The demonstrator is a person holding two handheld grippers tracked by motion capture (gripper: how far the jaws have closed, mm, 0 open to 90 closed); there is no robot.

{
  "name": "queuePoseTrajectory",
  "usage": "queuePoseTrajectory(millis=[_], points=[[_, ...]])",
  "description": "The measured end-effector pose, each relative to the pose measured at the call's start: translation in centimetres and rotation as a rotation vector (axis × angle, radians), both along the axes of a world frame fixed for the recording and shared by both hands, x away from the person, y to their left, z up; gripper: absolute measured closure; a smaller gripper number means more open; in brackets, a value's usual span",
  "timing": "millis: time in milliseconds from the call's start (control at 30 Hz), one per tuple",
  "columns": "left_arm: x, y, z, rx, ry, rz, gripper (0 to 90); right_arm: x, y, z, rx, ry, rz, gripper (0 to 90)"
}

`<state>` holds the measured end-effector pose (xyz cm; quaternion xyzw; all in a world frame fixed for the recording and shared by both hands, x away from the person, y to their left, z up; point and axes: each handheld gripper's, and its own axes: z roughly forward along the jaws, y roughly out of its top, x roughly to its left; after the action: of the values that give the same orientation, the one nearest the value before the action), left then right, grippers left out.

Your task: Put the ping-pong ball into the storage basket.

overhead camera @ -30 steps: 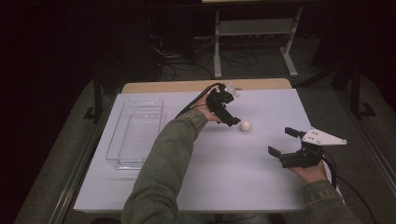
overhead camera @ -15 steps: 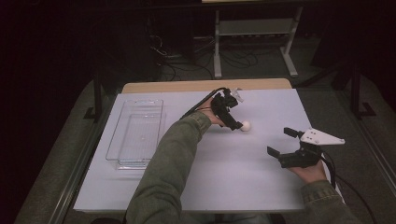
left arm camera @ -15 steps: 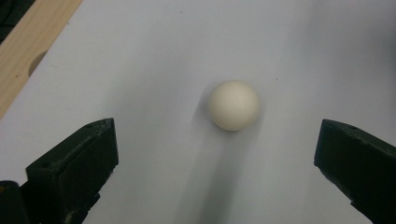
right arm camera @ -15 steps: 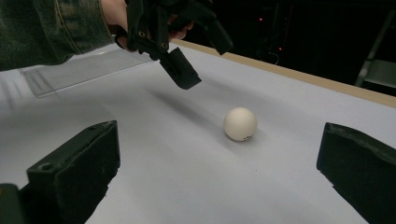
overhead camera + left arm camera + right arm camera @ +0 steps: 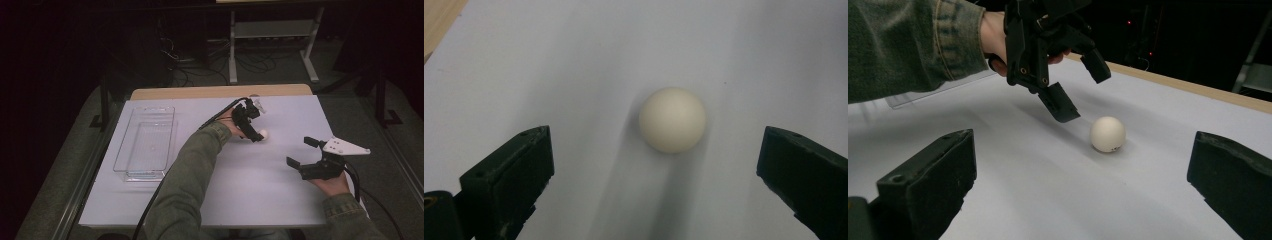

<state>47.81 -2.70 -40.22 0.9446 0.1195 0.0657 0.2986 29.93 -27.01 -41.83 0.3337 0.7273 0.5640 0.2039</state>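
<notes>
In the high view, the right gripper (image 5: 302, 152) is held nearest the person's edge of the tabletop (image 5: 250, 195), at about four o'clock from the tabletop's middle. Its fingers are spread wide apart with nothing between them, and its grey three-cornered plate is seen on top. A green sleeve (image 5: 185, 185) is seen running up from the bottom edge toward the middle of the tabletop.

Farther in, just past the middle, the left gripper (image 5: 254, 131) is poised over a white ball (image 5: 263, 134). In the left gripper view the ball (image 5: 672, 120) is seen resting on the pale tabletop (image 5: 574, 60) ahead of the left gripper (image 5: 654, 165), between the lines of the two fingers (image 5: 511, 175) but nearer the right-hand one; the fingers are held wide apart and no contact with the ball is seen. In the right gripper view the ball (image 5: 1107, 134) is seen lying on the tabletop, with the nearer finger tip of the left gripper (image 5: 1083, 90) hanging just beside it at ten o'clock and slightly above it. The right gripper (image 5: 1080, 185) is well apart from the ball.

At nine o'clock from the ball, a clear plastic tray (image 5: 131, 150) is laid lengthwise near the tabletop's left edge. Beyond the far edge, a metal stand (image 5: 270, 45) and loose cables (image 5: 200, 65) are seen on the dark floor.
</notes>
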Motion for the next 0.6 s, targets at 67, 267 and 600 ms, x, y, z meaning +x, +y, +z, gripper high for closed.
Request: queuePoseTrajectory(millis=[67, 267, 600], points=[[0.2, -0.2, -0.2, 0.005, 0.006, -0.012, 1.3, 0.0, 0.0, 0.0, 0.004, 0.001, -0.001, 0.0], [0.4, -1.3, -1.2, 0.033, 0.059, -0.057, 1.3, 0.1, 0.0, 0.0, 0.005, 0.000, 0.002, 0.0], [0.4, -2.7, -1.8, 0.102, 0.004, -0.081, 2.3, 0.0, 0.0, -0.1, -0.002, 0.002, 0.005, 0.0]])
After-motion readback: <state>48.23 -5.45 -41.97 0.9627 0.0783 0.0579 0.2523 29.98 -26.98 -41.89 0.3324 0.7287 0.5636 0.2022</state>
